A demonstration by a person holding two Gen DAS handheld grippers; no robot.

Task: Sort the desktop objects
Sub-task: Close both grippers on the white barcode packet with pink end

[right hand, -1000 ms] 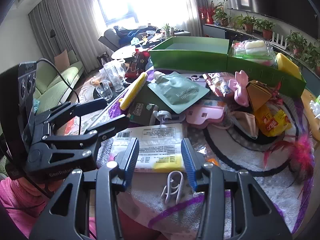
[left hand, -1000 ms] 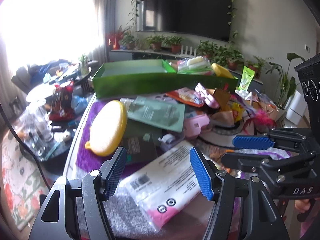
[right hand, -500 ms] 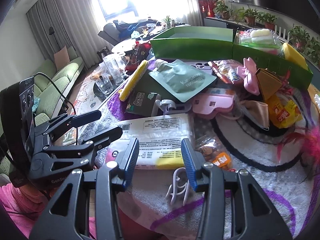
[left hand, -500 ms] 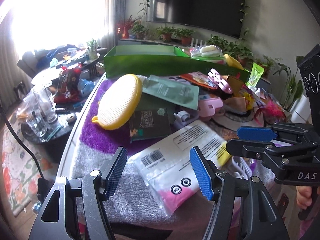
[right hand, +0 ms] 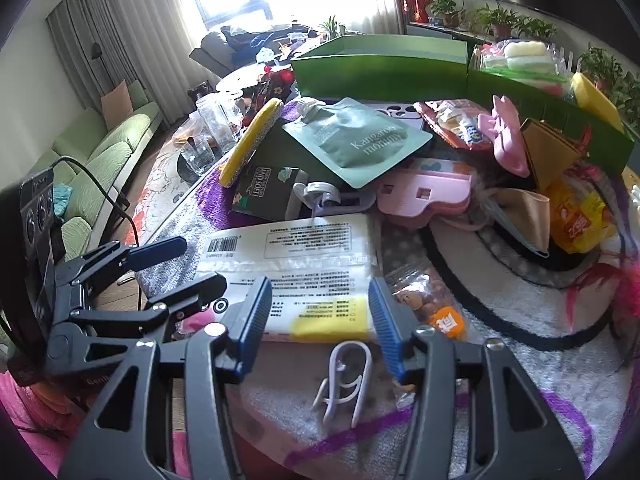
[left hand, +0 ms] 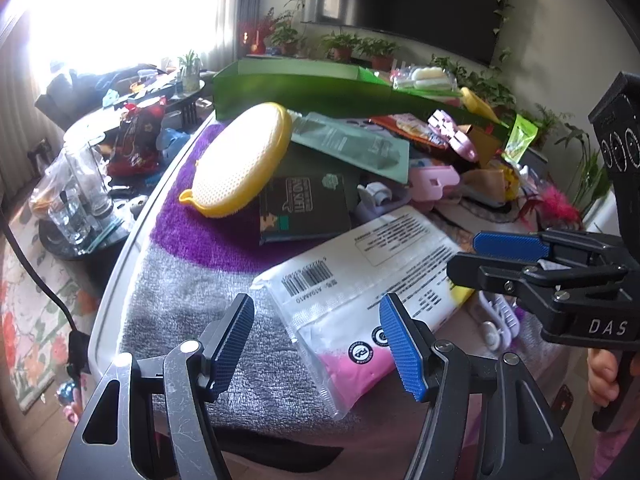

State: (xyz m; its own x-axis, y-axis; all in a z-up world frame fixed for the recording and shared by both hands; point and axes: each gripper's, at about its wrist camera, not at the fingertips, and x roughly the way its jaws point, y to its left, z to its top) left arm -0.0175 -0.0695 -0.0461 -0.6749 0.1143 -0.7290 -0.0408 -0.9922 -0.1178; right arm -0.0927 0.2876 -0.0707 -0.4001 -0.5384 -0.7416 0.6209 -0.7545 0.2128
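A flat white packet (left hand: 360,272) with a barcode, pink and yellow corners lies at the table's near edge; it also shows in the right wrist view (right hand: 296,268). My left gripper (left hand: 316,344) is open and empty just in front of its pink end. My right gripper (right hand: 318,320) is open and empty over its yellow corner, above a white plastic clip (right hand: 344,384). Behind lie a yellow round brush (left hand: 240,164), a dark green box (left hand: 304,208), a teal pouch (right hand: 356,140) and pink items (right hand: 424,196).
A long green tray (right hand: 384,68) stands at the back with packets in its right part. Snack packets (right hand: 576,220) and a pink feather (right hand: 628,280) lie right. A low glass table with glasses (left hand: 76,208) stands left of the table edge.
Both grippers have drawn back and lowered toward the near table edge. The white packet now sits closer between the fingers of each. Both stay open.
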